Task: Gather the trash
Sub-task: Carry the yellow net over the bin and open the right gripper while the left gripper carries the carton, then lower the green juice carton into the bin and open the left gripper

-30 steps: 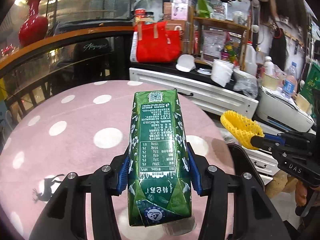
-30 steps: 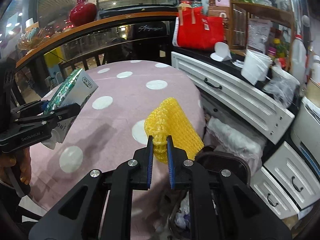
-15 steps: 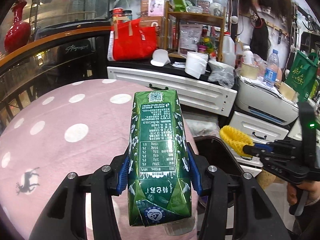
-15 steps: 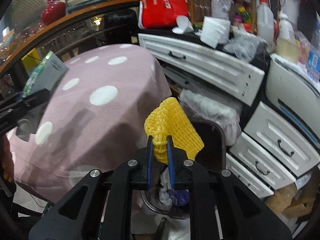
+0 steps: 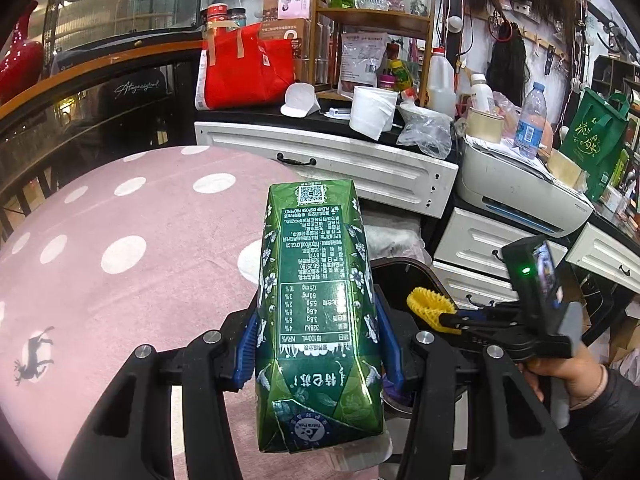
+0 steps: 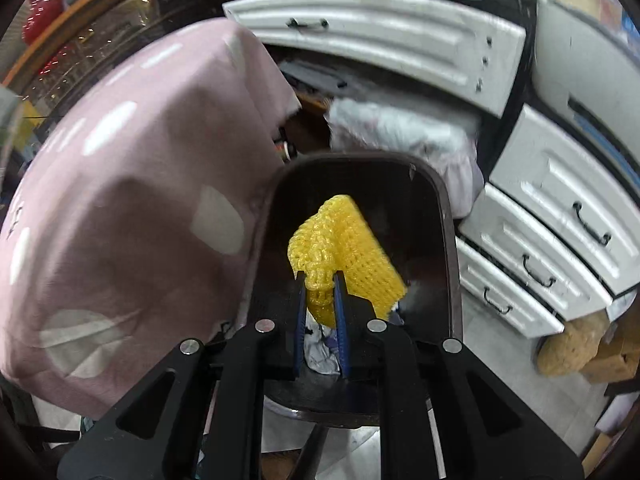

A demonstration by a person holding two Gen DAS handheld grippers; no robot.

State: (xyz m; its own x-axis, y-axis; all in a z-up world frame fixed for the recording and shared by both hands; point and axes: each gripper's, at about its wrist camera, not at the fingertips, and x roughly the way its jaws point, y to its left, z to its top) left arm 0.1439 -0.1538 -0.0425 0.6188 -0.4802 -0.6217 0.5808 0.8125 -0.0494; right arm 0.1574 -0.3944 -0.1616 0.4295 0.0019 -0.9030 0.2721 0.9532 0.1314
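A green drink carton (image 5: 316, 312) fills the middle of the left wrist view, and my left gripper (image 5: 316, 344) is shut on its sides above the edge of the pink dotted table (image 5: 120, 280). My right gripper (image 6: 320, 284) is shut on a yellow foam net (image 6: 344, 248), pointing steeply down over the open dark trash bin (image 6: 444, 216). Crumpled white paper (image 6: 320, 352) lies inside the bin. The left wrist view also shows the right gripper (image 5: 452, 318) holding the yellow foam net (image 5: 426, 304) over the trash bin (image 5: 416, 276), with a hand (image 5: 560, 372) on its handle.
White drawers (image 6: 552, 216) stand right of the bin and a white cabinet (image 5: 360, 168) runs behind the table. A grey bag (image 6: 400, 136) lies behind the bin. The counter holds a red bag (image 5: 248, 68), a paper roll (image 5: 372, 110) and bottles.
My right gripper has dropped and tipped downward with the foam net, from beside the table to directly over the bin. My left gripper has carried the carton rightward toward the table's edge.
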